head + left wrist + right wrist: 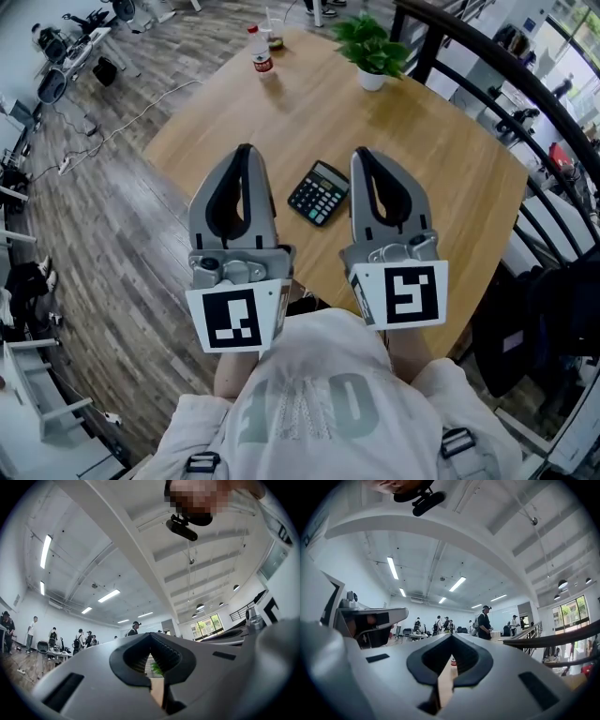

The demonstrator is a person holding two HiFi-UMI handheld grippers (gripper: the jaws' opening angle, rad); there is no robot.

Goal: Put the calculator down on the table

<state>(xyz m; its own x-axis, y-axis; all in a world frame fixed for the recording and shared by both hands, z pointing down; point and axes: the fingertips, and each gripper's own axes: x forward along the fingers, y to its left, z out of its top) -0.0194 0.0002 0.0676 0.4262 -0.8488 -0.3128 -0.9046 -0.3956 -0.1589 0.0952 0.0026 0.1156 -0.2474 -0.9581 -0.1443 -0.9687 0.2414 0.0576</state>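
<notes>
And there it sits: the black desk calculator (319, 192) lies flat and face up on the light wooden table (281, 122), near the edge closest to the person. Nothing is touching it. The left gripper (246, 150) is clenched on nothing, its dark pads meeting at the tips with only the room visible beyond them. The right gripper (364, 155) is the same, closed up and empty. Both are held close to the person's chest, one on each side of the calculator in the head view and clear of it. Judging by that, the placing looks done, with nothing left to set down. A small green potted plant (372, 47) and a red-labelled bottle (262, 52) stand at the far side.
</notes>
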